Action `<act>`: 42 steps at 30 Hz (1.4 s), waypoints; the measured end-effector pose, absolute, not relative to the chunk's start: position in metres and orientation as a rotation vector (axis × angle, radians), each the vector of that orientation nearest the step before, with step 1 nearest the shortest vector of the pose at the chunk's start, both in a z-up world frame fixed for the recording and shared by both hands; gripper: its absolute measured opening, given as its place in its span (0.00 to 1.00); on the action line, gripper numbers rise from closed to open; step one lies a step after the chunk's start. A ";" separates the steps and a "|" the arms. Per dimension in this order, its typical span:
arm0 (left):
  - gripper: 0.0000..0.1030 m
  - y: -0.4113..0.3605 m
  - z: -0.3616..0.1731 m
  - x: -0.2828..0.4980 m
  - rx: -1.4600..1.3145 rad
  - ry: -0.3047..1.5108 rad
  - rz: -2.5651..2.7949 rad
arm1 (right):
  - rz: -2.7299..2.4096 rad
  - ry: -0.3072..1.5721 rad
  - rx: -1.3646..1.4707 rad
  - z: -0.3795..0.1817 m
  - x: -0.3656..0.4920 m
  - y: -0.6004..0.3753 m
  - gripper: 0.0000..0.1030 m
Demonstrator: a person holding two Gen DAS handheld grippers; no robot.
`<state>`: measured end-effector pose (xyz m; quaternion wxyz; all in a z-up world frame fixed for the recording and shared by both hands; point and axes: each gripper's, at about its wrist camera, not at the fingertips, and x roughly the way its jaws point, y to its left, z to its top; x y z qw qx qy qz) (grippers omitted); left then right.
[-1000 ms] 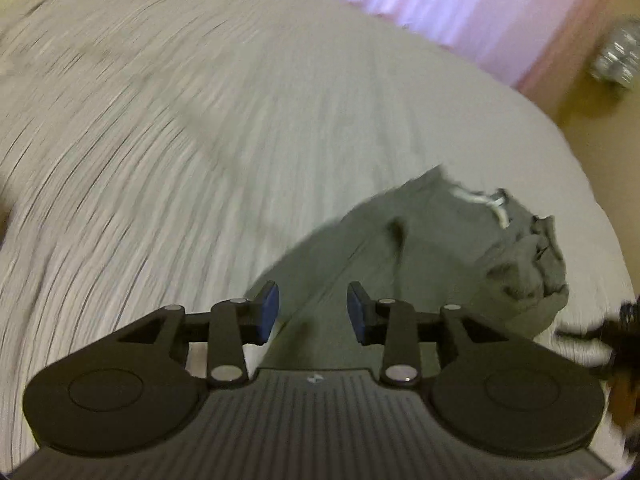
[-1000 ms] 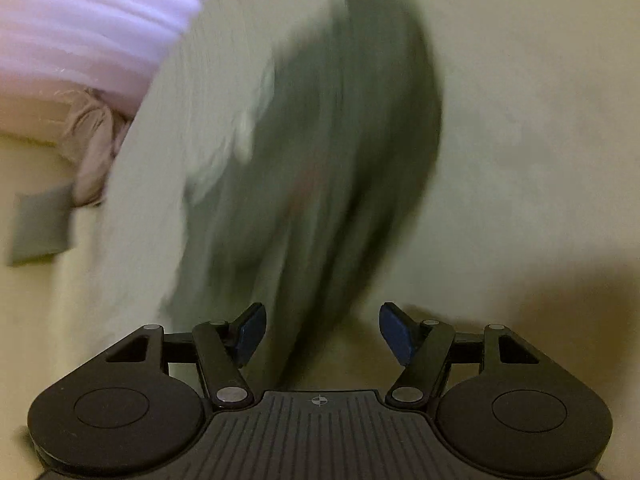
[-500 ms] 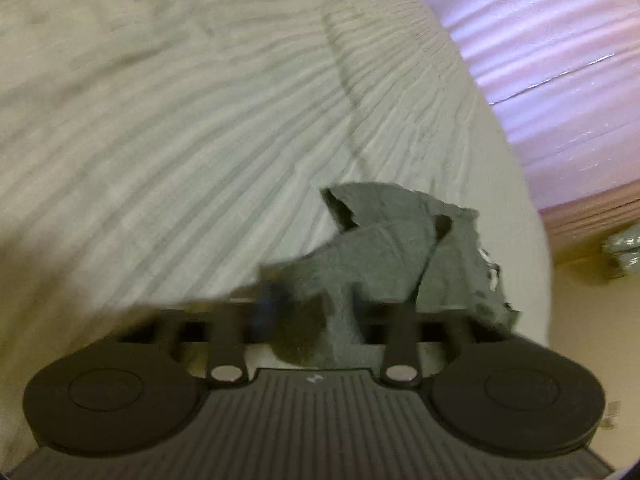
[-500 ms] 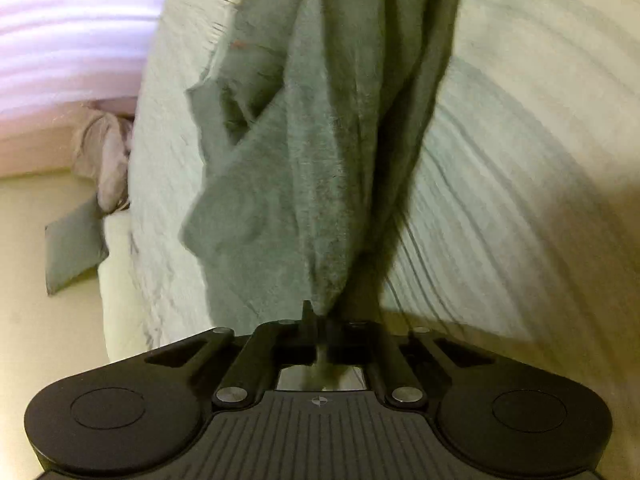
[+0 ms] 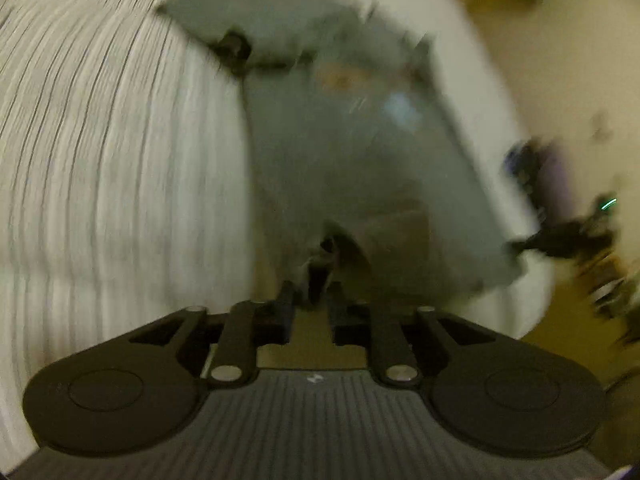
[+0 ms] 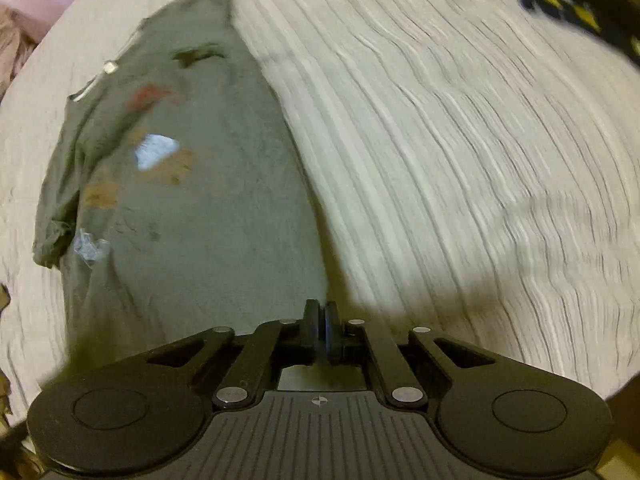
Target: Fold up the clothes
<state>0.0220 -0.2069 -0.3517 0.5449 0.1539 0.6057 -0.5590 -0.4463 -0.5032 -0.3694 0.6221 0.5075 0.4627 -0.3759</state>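
Note:
A grey T-shirt [image 5: 340, 140] with a faded print lies spread lengthwise on the ribbed white bedcover [image 5: 100, 160]. In the left wrist view its near hem rises in a small tuft between the fingers of my left gripper [image 5: 312, 300]. Those jaws are opening: they stand slightly apart and the tuft is narrower than the gap. In the right wrist view the T-shirt [image 6: 208, 200] stretches away, and my right gripper [image 6: 321, 320] sits at its near right corner. Its pads look pressed together on the hem, though these jaws are opening too.
The bedcover [image 6: 460, 160] runs wide to the right of the shirt. A dark cloth with yellow marks [image 6: 580, 4] lies at the far right. The bed's edge and beige floor [image 5: 560, 60] are right of the shirt, with a blurred dark object [image 5: 560, 232] there.
Both grippers shut on the hanging, bunched shirt, then swung it out. It now lies stretched flat on the bed, and the left jaws have parted slightly.

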 end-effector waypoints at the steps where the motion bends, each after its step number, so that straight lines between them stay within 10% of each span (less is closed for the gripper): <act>1: 0.16 -0.205 -0.357 0.021 0.358 1.449 -1.273 | -0.882 1.058 1.192 -0.379 -0.454 -0.498 0.61; 2: 0.20 -0.204 -0.362 0.020 0.338 1.463 -1.223 | -0.903 1.041 1.206 -0.386 -0.460 -0.493 0.73; 16: 0.48 -0.183 -0.396 0.005 -0.149 1.592 -0.856 | -0.878 0.524 1.455 -0.435 -0.520 -0.480 0.72; 18: 0.45 -0.188 -0.403 -0.003 -0.173 1.606 -0.855 | -0.850 0.517 1.465 -0.441 -0.517 -0.482 0.42; 19: 0.39 -0.193 -0.405 -0.006 -0.161 1.597 -0.862 | -0.831 0.546 1.468 -0.444 -0.509 -0.484 0.13; 22: 0.02 -0.198 -0.401 -0.010 -0.099 1.547 -0.889 | -0.780 0.628 1.402 -0.435 -0.501 -0.490 0.03; 30: 0.02 -0.155 -0.326 -0.001 -0.069 1.322 -1.089 | -0.688 0.738 1.227 -0.364 -0.527 -0.497 0.03; 39: 0.09 -0.162 -0.374 -0.041 0.333 1.402 -0.969 | -0.766 0.983 1.265 -0.404 -0.549 -0.473 0.03; 40: 0.13 -0.164 -0.380 -0.043 0.356 1.413 -0.950 | -0.757 1.008 1.266 -0.401 -0.550 -0.477 0.06; 42: 0.17 -0.164 -0.379 -0.038 0.365 1.433 -0.925 | -0.741 1.069 1.254 -0.394 -0.550 -0.483 0.44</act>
